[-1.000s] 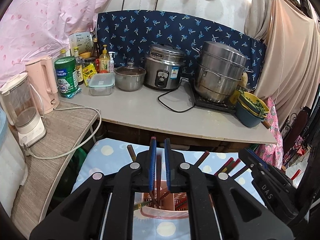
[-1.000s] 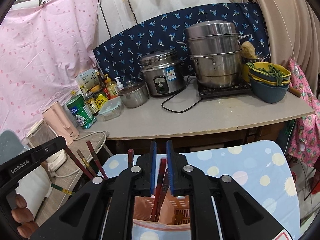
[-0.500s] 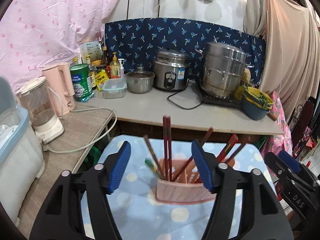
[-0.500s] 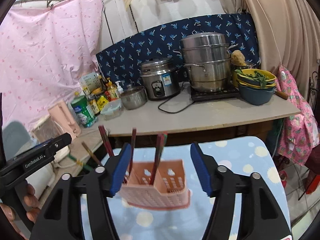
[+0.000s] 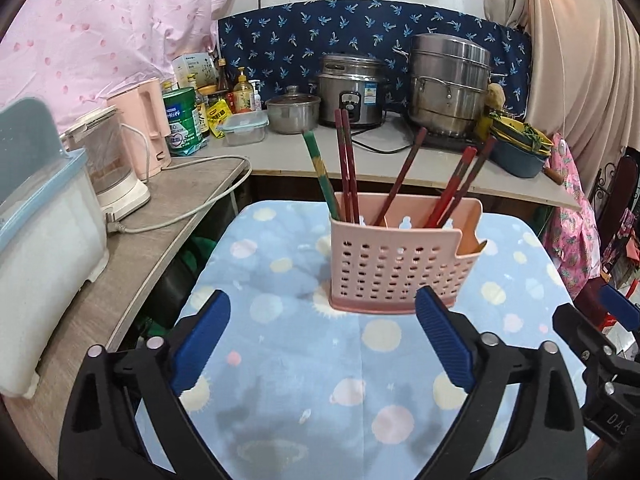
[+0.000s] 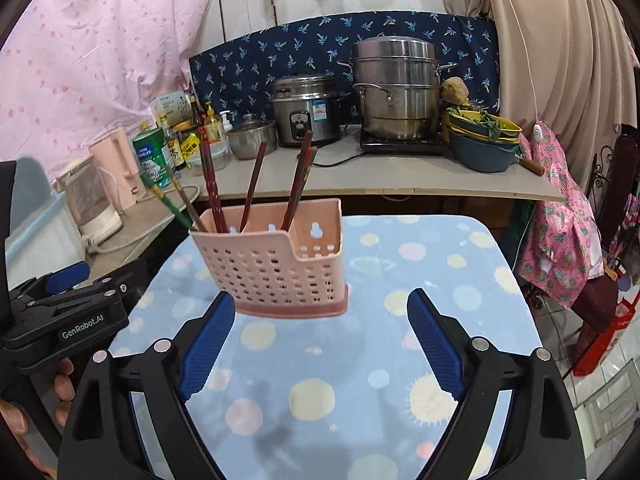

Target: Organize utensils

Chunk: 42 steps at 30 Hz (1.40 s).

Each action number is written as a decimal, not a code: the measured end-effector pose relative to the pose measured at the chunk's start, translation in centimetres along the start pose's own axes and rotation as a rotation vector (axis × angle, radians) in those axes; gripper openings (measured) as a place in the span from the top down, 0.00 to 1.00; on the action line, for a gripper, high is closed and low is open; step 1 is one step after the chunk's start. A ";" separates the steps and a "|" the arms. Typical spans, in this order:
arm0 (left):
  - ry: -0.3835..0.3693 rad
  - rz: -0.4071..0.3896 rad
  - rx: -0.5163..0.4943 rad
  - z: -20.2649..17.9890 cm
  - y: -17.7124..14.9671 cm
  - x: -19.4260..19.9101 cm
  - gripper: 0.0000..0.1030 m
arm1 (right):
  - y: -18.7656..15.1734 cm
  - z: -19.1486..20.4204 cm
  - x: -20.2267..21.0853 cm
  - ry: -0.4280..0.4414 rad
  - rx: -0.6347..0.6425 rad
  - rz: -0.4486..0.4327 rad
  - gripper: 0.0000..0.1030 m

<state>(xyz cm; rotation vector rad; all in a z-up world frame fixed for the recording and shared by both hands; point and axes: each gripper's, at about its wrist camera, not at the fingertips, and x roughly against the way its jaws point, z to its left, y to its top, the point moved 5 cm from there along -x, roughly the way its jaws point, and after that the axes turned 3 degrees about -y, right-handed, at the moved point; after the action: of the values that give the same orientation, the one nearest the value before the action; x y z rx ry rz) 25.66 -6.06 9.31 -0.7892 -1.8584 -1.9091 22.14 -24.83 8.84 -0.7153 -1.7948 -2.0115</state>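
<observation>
A pink spotted sheet (image 5: 100,20) is hanging across the left wall, and a navy patterned cloth (image 5: 360,28) is lining the wall behind the desk (image 5: 312,156). Beige curtains (image 6: 560,60) are draping down on the right. A steel steamer pot (image 6: 394,88) and rice cooker (image 5: 352,90) are sitting on the desk. Tiled floor (image 6: 608,392) is showing at lower right.
</observation>
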 end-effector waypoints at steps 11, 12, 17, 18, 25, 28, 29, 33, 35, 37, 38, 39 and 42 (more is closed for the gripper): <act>0.008 0.033 -0.007 -0.2 -3.3 1.2 0.07 | -3.1 1.4 0.9 -0.010 0.039 0.044 0.11; 0.010 0.035 -0.010 -0.2 -3.4 1.3 0.07 | -3.3 1.5 0.9 -0.010 0.040 0.047 0.06; 0.019 0.042 -0.021 -0.5 -3.9 1.5 0.07 | -3.6 1.6 1.4 -0.016 0.035 0.043 0.06; 0.022 0.042 -0.021 -0.5 -3.9 1.5 0.07 | -3.7 1.6 1.4 -0.017 0.034 0.044 0.06; 0.032 0.055 -0.011 -0.4 -4.3 1.8 0.07 | -4.0 1.6 1.4 -0.024 0.031 0.049 0.06; 0.032 0.058 -0.007 -0.3 -4.4 1.8 0.07 | -4.3 1.5 1.3 -0.025 0.030 0.056 0.06; 0.033 0.059 -0.007 -0.3 -4.4 1.8 0.07 | -4.3 1.5 1.3 -0.026 0.030 0.058 0.06; 0.034 0.060 -0.008 -0.3 -4.4 1.8 0.07 | -4.5 1.4 1.3 -0.029 0.027 0.063 0.06; 0.033 0.060 -0.009 -0.3 -4.5 1.8 0.07 | -4.6 1.4 1.3 -0.028 0.023 0.064 0.06; 0.035 0.061 -0.010 -0.3 -4.5 1.8 0.07 | -4.6 1.3 1.3 -0.029 0.020 0.064 0.06; 0.035 0.061 -0.008 -0.3 -4.5 1.8 0.07 | -4.5 1.3 1.2 -0.029 0.019 0.064 0.06; 0.035 0.062 -0.007 -0.3 -4.5 1.8 0.07 | -4.5 1.3 1.2 -0.029 0.018 0.064 0.06; 0.036 0.062 -0.006 -0.3 -4.5 1.9 0.07 | -4.5 1.3 1.2 -0.029 0.018 0.064 0.06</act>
<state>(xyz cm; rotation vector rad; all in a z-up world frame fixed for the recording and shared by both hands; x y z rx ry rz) 21.42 -5.77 6.92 -0.7993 -1.7867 -1.8792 18.76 -22.83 5.97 -0.7900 -1.7799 -1.9512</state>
